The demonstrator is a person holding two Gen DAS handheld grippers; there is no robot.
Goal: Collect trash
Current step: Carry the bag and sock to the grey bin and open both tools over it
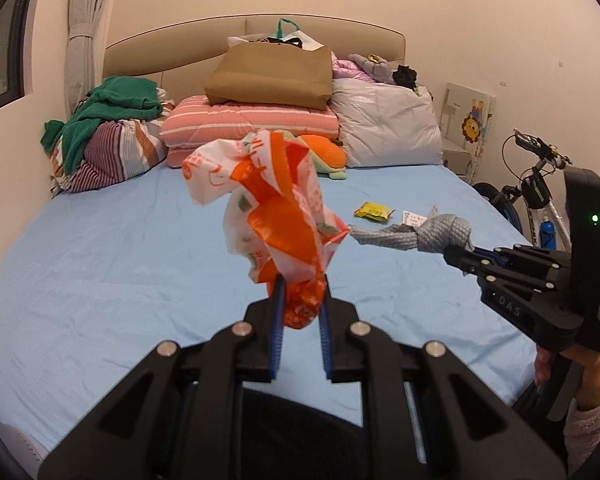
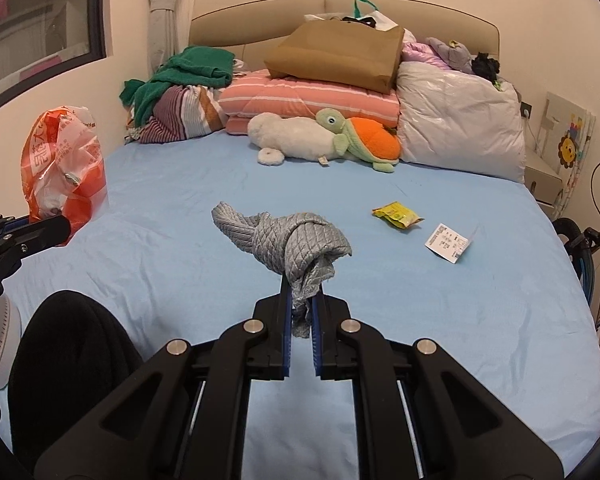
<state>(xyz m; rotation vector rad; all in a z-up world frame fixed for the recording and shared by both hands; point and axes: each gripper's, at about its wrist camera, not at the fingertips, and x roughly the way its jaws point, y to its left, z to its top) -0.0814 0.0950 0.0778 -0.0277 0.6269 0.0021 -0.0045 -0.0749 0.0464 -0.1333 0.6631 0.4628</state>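
Left gripper [image 1: 301, 280] clamps the orange-white plastic bag [image 1: 274, 208], held above the bed [image 1: 100, 264]; right gripper [image 2: 301, 300] pinches a knotted grey cloth [image 2: 296, 240]. Yellow wrapper [image 2: 396, 215] and receipt [image 2: 448, 242] lie loose on the sheet. Advice: keep the bag mouth accessible before gathering those. Bag contents and opening unclear.

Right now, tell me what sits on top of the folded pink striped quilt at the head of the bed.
A brown paper bag lies on the folded pink striped quilt. Its top shows dark handles and a white bag with a green handle; the rest inside is hidden.
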